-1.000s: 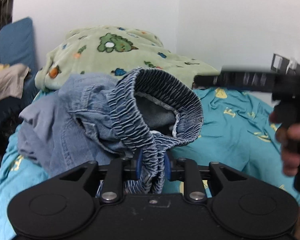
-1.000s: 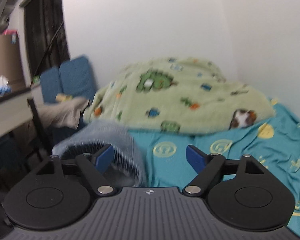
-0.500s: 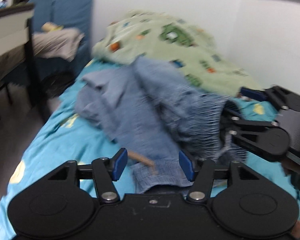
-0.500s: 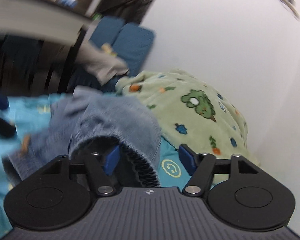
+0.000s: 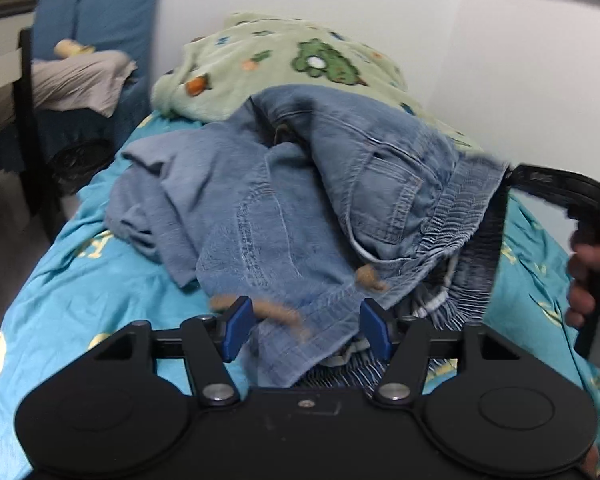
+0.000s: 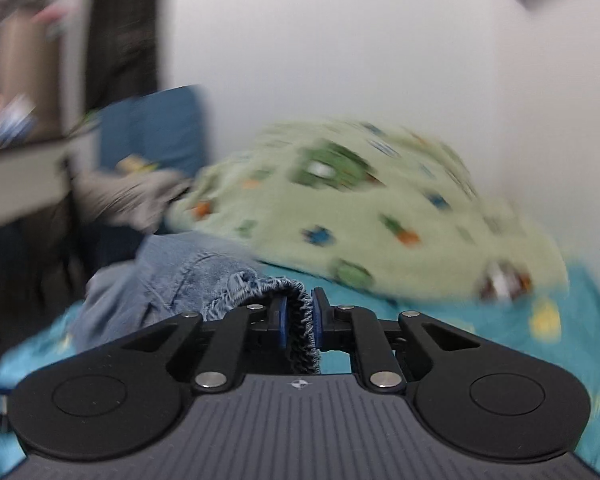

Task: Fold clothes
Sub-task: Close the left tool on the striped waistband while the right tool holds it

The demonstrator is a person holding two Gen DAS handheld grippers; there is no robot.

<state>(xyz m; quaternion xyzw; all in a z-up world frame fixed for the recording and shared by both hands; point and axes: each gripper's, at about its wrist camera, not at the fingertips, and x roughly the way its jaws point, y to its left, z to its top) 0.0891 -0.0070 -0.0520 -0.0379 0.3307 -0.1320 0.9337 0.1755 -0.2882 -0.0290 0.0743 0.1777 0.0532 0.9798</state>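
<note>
Crumpled blue denim trousers (image 5: 300, 200) with an elastic waistband lie heaped on the teal bedsheet (image 5: 80, 280). My left gripper (image 5: 306, 330) is open, its blue pads on either side of a denim edge near the front of the heap, not pinching it. In the left wrist view the right gripper's body (image 5: 560, 188) reaches in from the right, held by a hand (image 5: 584, 280), at the waistband corner. In the right wrist view my right gripper (image 6: 300, 322) is shut on the gathered elastic waistband (image 6: 302, 320), with the rest of the denim (image 6: 180, 280) trailing to the left.
A green patterned fleece blanket (image 5: 292, 64) is piled behind the trousers against the white wall. A dark blue cushioned seat (image 5: 100, 20) with a beige garment (image 5: 80, 84) stands at the left. A desk edge (image 5: 4, 52) and dark floor border the bed's left side.
My left gripper let go of the waistband and opened. My right gripper moved onto the waistband and shut on it. The trousers now lie more spread out.
</note>
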